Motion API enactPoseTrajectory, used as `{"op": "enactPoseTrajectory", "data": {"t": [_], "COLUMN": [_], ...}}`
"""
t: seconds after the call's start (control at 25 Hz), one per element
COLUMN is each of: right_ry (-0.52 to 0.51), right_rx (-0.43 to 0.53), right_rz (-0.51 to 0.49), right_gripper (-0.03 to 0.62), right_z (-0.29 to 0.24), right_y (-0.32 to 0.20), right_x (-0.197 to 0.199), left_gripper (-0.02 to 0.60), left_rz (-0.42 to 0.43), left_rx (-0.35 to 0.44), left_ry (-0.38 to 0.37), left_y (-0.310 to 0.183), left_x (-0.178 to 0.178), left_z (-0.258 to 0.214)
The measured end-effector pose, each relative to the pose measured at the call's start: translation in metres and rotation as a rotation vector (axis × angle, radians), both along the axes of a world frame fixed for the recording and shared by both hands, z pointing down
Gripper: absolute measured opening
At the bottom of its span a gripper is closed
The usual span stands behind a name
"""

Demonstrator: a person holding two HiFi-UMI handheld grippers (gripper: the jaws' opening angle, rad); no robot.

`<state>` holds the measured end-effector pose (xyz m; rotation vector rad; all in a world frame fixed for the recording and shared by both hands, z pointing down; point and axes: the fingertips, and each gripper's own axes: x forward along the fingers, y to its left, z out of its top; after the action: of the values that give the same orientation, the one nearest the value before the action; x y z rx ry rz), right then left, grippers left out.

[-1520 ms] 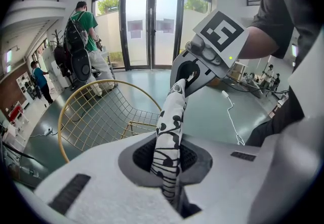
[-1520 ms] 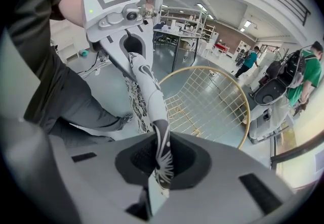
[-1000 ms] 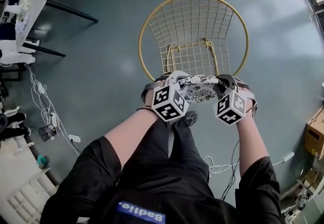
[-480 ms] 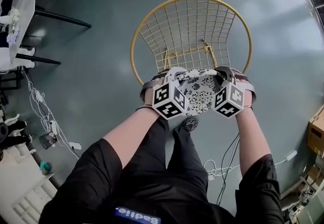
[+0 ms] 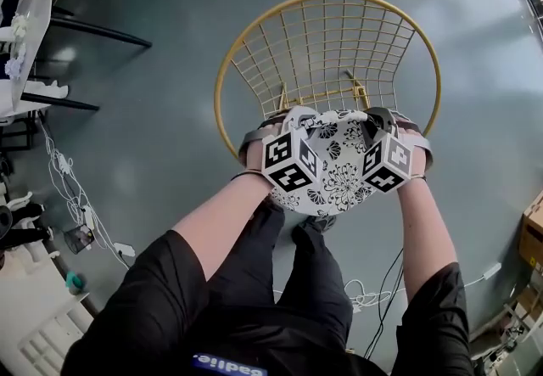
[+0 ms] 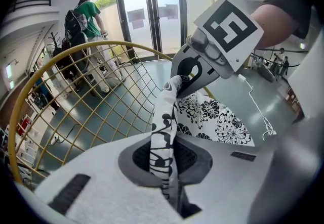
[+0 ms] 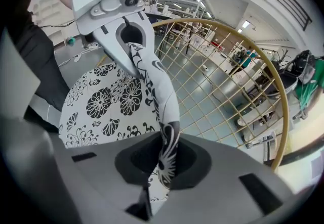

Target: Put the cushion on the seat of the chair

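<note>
A round white cushion (image 5: pixel 333 172) with black flowers hangs between my two grippers, in front of the gold wire chair (image 5: pixel 327 43) and over its front rim. My left gripper (image 5: pixel 287 121) is shut on the cushion's left edge and my right gripper (image 5: pixel 373 120) on its right edge. In the left gripper view the cloth edge (image 6: pixel 164 132) runs through my left gripper (image 6: pixel 166 167), with the chair's mesh (image 6: pixel 96 106) behind it. The right gripper view shows that gripper (image 7: pixel 164 167) pinching the cushion (image 7: pixel 109 99) before the chair (image 7: pixel 223 91).
Loose cables (image 5: pixel 366 285) lie on the grey floor near the person's feet. A table with black legs (image 5: pixel 93 26) stands at the far left, a white crate (image 5: pixel 34 336) at the bottom left, a cardboard box (image 5: pixel 534 226) at the right. A person (image 6: pixel 90 20) stands by glass doors.
Both grippers have come down and forward toward the chair with the cushion. The cushion now shows more of its flowered face and overlaps the chair's front rim.
</note>
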<state>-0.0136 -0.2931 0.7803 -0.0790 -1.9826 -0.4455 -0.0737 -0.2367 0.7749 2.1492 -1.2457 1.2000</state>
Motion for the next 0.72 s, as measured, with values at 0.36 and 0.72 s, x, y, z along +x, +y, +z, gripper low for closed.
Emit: {"op": "enactPoseTrajectory", "data": {"t": [0.36,0.72], "right_ry": [-0.020,-0.033], "right_rx": [0.051,0.098], "right_rz": [0.020,0.011], "right_gripper": [0.037,0.038], "right_z": [0.031,0.056], "right_y": [-0.025,-0.041], "right_x": [-0.019,-0.034], "left_gripper": [0.025,0.025], "left_rz": [0.007,0.032], "left_rx": [0.027,0.057], "left_ry": [-0.056,-0.146], "left_y": [-0.026,-0.043], "left_x": [-0.020,-0.037], "left_z": [0.032,0.058]}}
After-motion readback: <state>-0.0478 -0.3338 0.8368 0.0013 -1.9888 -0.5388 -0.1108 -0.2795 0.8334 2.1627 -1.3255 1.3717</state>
